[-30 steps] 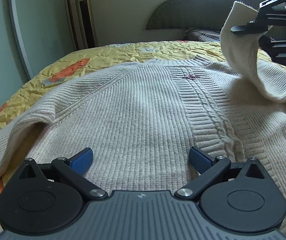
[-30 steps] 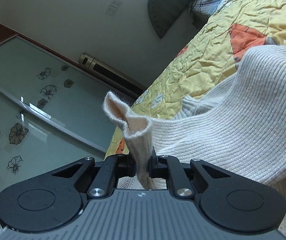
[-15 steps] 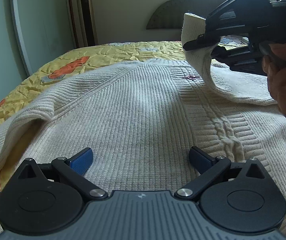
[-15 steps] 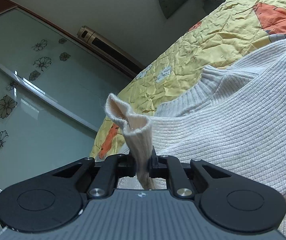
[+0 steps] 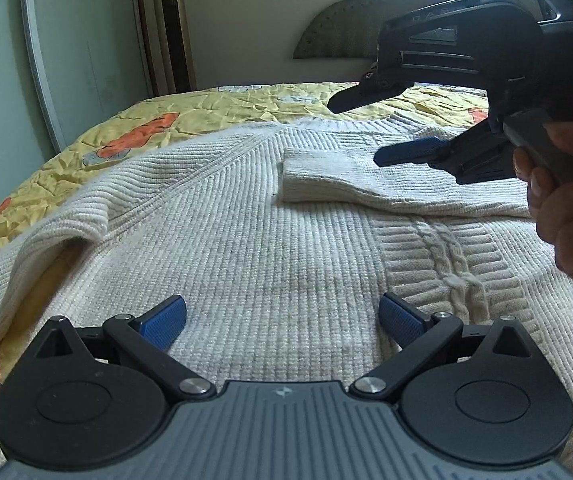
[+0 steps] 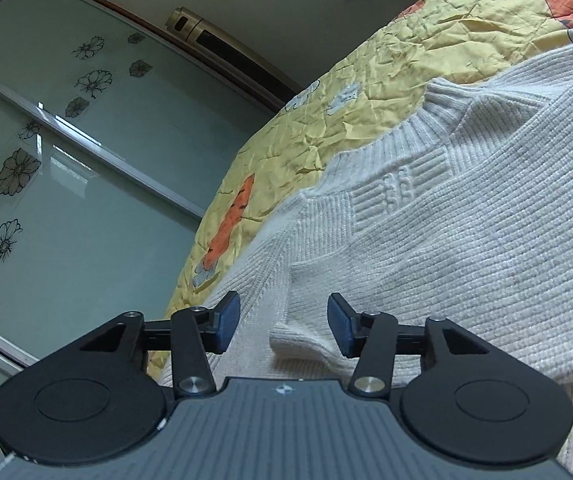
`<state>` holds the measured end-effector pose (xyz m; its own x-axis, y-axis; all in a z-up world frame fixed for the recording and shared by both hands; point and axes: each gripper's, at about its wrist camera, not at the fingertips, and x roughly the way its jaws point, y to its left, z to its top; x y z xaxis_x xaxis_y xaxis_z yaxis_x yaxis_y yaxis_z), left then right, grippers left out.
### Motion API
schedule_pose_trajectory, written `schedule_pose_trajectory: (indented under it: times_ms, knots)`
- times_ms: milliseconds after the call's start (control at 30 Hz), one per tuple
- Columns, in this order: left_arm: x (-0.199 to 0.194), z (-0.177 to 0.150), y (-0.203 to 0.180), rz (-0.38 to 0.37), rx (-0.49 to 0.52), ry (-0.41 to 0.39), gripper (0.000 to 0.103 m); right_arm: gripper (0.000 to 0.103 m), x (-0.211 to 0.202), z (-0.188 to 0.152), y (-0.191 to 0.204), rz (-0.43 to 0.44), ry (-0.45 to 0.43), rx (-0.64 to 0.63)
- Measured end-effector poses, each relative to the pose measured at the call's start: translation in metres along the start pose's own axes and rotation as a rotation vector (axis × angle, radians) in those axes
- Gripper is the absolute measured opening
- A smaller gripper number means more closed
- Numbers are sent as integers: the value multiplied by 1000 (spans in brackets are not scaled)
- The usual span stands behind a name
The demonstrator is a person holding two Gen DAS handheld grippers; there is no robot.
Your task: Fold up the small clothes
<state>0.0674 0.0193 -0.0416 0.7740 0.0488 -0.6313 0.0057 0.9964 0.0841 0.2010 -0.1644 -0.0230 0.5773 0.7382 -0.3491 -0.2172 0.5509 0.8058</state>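
Your right gripper (image 6: 283, 328) is opening, its pads clear of the sleeve cuff (image 5: 318, 176) lying just below its fingertips across the sweater (image 5: 270, 264). Your left gripper (image 5: 282, 320), spread and empty, sits nearer the hem.

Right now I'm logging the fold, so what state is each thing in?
Sweater: spread flat on the bed.
Sleeve: folded across the chest, released.
Right hand-held gripper: jaws opening, pads clear of the cuff.
Left hand-held gripper: open, empty.
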Motion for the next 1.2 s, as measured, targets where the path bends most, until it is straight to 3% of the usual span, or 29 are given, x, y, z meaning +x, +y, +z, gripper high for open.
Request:
schedule_pose_trajectory:
  times_ms: [67,167,267,367,567,767,900,1067,1200]
  knots:
    - [0,0,0,0,0,0,103,62,3,-2,1,-20,27,-24]
    - [0,0,0,-1,0,0,103,64,10,-6,0,-85,65,-50]
    - [0,0,0,0,0,0,103,65,5,-9,2,-60,56,-34]
    - [0,0,0,0,-1,0,103,78,0,-12,8,-47,48,-58]
    - [-11,1,4,-1,5,12,103,79,-10,-18,6,-79,49,-43]
    - [-35,1,23,40,-30,-24,103,94,-40,-38,28,-112,4,-193]
    - [-49,5,52,86,-108,-57,103,94,-47,-60,36,-148,1,-270]
    - [-66,5,105,131,-313,-93,103,95,-50,-86,40,-156,-8,-313]
    - [-81,-4,150,276,-463,-105,103,95,-45,-102,34,-134,28,-296]
